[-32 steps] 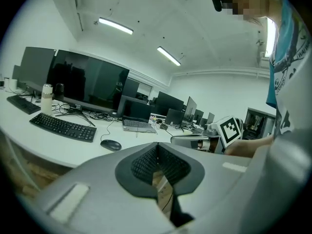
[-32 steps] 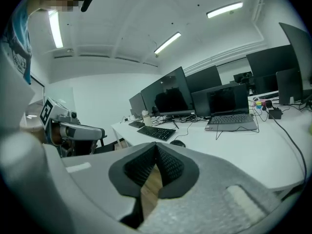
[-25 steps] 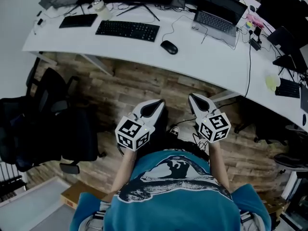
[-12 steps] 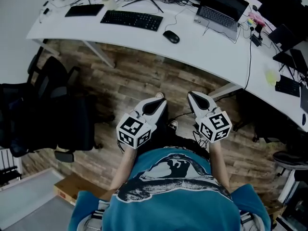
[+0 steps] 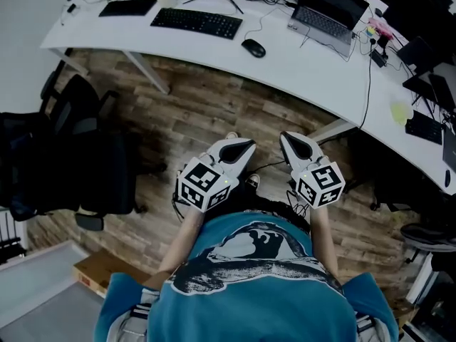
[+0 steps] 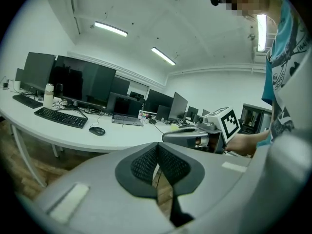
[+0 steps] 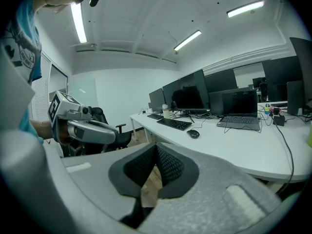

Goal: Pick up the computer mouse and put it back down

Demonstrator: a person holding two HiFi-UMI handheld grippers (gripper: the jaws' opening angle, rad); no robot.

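The left tool [image 5: 241, 145] has its two black ribbed pads pressed together with nothing between them. The right tool [image 5: 288, 137] is likewise pressed together and empty. Both are held side by side in front of the person's teal printed shirt [image 5: 256, 276], over the brown wooden plank floor [image 5: 206, 112] and well short of the black full-size keyboard [image 5: 197, 23].

The small black oval computer mouse [image 5: 253, 48] lies flat on the long white curved bench [image 5: 299, 73], near the keyboard's right end and untouched. A thin cable runs from it toward the back of the bench. An open dark laptop [image 5: 324, 20] sits further right of the keyboard, beyond the mouse. A second, smaller black keyboard [image 5: 128, 7] lies to its left. A black cable [image 5: 369, 84] runs across the bench and over its front edge, well right of the keyboard. Black office chairs [image 5: 78, 155] stand on the floor in front of the keyboard and to its left. Only open floor lies between the tools and the bench.
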